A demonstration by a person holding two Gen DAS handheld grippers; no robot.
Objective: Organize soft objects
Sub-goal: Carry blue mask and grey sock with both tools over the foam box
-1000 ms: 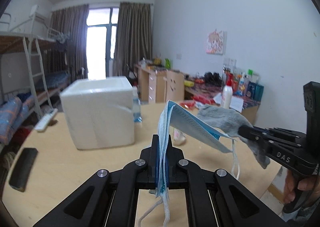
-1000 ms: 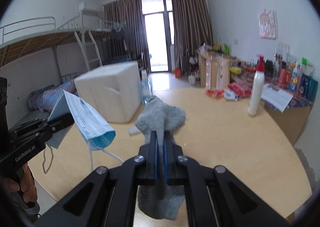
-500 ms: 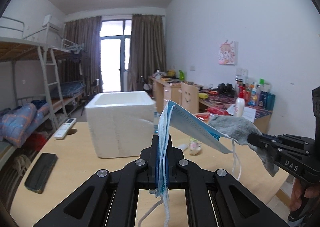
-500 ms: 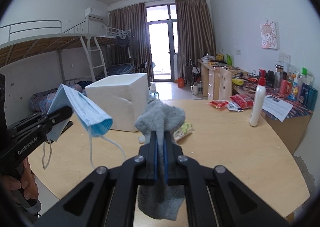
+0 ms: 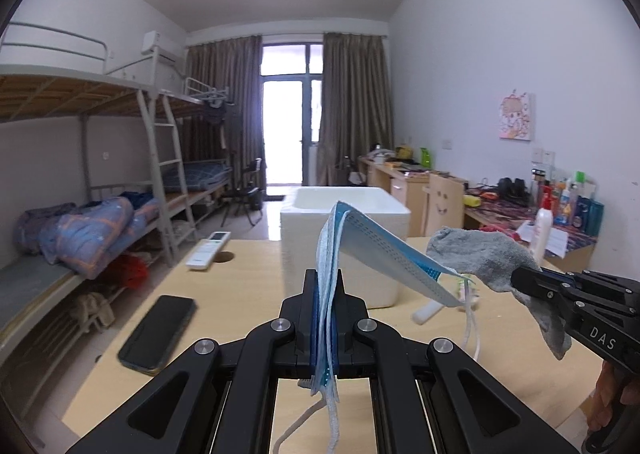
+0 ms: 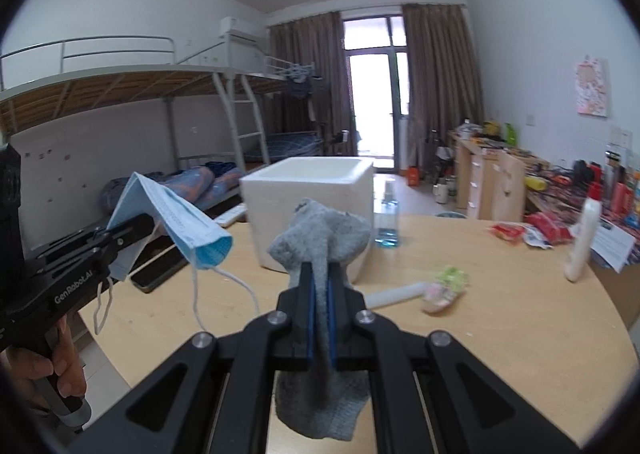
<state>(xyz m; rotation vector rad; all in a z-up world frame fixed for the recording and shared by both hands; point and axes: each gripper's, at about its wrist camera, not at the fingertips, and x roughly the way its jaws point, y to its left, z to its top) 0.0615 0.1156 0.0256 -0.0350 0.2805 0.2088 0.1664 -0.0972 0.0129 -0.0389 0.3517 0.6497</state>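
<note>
My left gripper (image 5: 323,282) is shut on a blue face mask (image 5: 384,254), held above the round wooden table (image 5: 240,266); the mask droops to the right with its ear loops hanging. It also shows in the right wrist view (image 6: 176,222) at the left. My right gripper (image 6: 319,274) is shut on a grey sock (image 6: 320,238), also held above the table; the sock shows in the left wrist view (image 5: 480,254) at the right. A white foam box (image 5: 348,238), open on top, stands on the table beyond both grippers (image 6: 312,210).
On the table lie a black phone (image 5: 158,334), a white remote (image 5: 208,250), a white tube (image 6: 396,294), a small packet (image 6: 444,286), a blue spray bottle (image 6: 387,214), a white lotion bottle (image 6: 580,242) and red snack packs (image 6: 532,230). Bunk beds stand left, cluttered desks right.
Both grippers have pulled back and risen, still holding the mask and the sock. The foam box now looks farther off, and the phone, tube and packet have come into view.
</note>
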